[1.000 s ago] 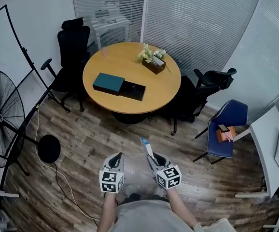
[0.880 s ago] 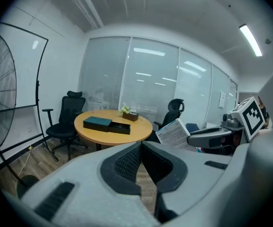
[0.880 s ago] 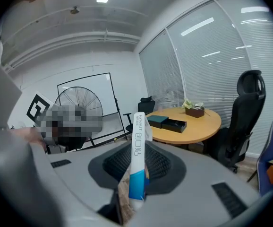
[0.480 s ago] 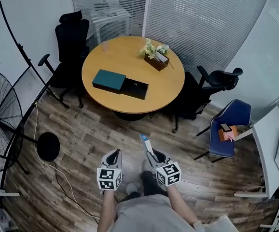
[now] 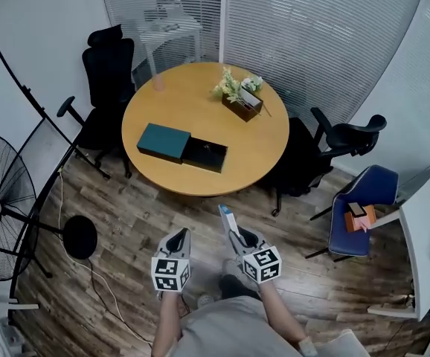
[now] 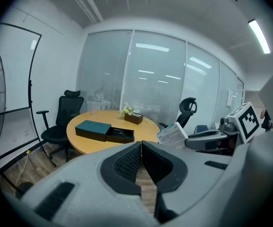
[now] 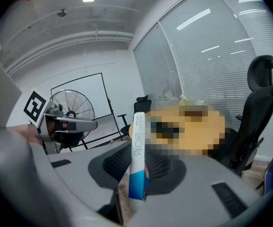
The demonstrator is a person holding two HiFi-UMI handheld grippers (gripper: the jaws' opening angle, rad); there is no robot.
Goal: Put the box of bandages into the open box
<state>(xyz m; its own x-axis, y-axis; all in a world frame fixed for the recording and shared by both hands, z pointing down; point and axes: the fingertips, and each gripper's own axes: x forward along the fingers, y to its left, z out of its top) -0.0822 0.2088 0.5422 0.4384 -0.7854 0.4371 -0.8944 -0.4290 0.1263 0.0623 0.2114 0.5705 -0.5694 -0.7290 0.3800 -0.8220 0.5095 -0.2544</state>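
Box of bandages: pinched by its lower end in right tongs, above the floor, well short of table. Left tongs: closed, empty. Open box: on table. Risk: end-only grip may let carton pivot or slip before arrival.

White-and-blue box of bandages, black open box, teal lid, tan table, brown plank floor

The open box lies on the table, flowers behind it, fan far left.
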